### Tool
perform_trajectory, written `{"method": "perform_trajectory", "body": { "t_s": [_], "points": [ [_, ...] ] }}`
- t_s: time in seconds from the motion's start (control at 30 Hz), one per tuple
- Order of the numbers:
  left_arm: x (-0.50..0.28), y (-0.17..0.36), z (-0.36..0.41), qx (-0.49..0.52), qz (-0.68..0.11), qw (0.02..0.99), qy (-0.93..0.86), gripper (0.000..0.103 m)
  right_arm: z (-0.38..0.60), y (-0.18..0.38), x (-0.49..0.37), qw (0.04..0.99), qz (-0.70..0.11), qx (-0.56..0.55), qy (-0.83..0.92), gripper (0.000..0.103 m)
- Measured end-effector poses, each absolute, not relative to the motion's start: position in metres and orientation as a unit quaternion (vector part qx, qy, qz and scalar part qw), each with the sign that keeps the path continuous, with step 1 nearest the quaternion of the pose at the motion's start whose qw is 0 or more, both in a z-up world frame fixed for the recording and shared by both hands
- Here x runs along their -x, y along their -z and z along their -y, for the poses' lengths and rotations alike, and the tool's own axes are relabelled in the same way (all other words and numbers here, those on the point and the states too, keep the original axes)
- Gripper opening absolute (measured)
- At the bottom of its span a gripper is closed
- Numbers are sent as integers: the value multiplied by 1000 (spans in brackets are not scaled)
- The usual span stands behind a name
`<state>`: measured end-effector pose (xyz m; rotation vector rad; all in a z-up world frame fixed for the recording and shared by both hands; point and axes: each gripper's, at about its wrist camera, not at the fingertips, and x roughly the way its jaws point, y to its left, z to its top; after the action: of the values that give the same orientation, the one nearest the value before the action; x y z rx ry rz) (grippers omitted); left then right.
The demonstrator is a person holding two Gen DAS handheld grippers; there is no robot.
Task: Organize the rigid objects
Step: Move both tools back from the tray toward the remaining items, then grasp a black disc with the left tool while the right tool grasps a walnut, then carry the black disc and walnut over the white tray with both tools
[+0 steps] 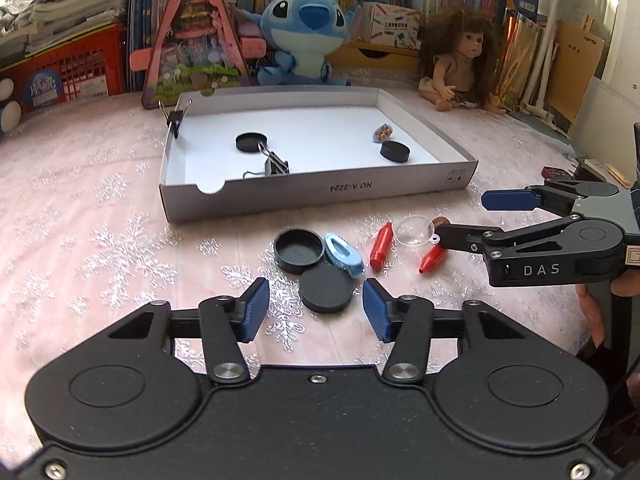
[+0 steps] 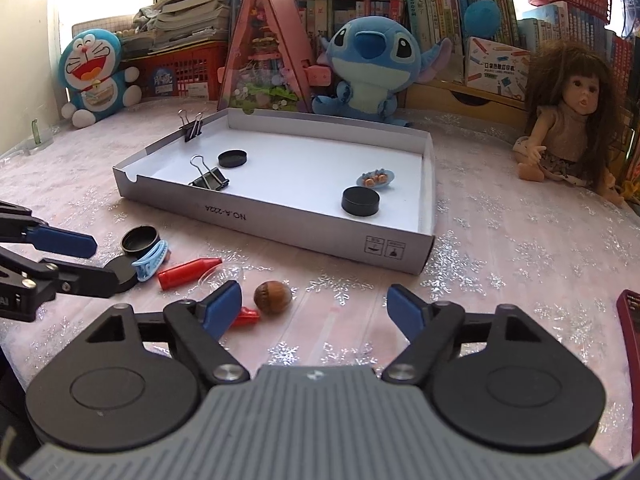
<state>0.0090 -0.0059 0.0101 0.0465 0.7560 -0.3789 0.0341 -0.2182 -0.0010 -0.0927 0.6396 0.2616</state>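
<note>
Currently on desk (image 1: 100, 200): white cardboard tray (image 1: 320, 194) holding two black discs (image 1: 251, 142) (image 1: 395, 151), one binder clip (image 1: 276, 167) lying inside, another clip (image 1: 176, 118) on its rim, and a small patterned piece (image 1: 383, 133). Loose before tray: open black lid (image 1: 299, 250), flat black disc (image 1: 326, 288), blue clip (image 1: 343, 255), two red crayons (image 1: 381, 246) (image 1: 433, 259), clear dome (image 1: 414, 231), brown acorn (image 2: 273, 297). Left gripper (image 1: 316, 300): jaws apart, empty, flanking the flat disc. Right gripper (image 2: 314, 306): jaws wide, empty, acorn near its left finger.

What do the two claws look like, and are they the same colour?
Nearly. Both claws have black jointed arms, silver screws, round black discs and blue fingertip pads. The left claw has a black body; the right claw has a ribbed grey one, with "DAS" in white on its side.
</note>
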Motion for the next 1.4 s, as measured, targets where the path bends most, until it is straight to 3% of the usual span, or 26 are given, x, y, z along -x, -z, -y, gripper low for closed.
{"method": "perform_trajectory", "body": {
  "t_s": [0.2,0.57,0.67,0.77,0.8,0.9,1.4],
  "points": [
    [-12,-5,11,-21,-370,912,178,44,216,1,-38,942,-310,36,-120,74],
    [-14,-2,21,-38,-361,916,170,38,212,12,-38,942,-316,37,-111,72],
    [-14,-1,23,-41,-359,918,165,38,211,12,-36,942,-314,37,-115,66],
    [-14,-1,25,-44,-357,919,162,37,210,12,-34,943,-310,29,-117,53],
    [-14,0,25,-45,-356,920,160,29,210,12,-34,944,-308,28,-116,46],
    [-13,-2,24,-42,-357,920,157,29,208,11,-32,945,-305,26,-116,26],
    [-18,-33,8,-28,-321,936,138,29,212,-6,-32,953,-285,24,-100,26]
  ]
}}
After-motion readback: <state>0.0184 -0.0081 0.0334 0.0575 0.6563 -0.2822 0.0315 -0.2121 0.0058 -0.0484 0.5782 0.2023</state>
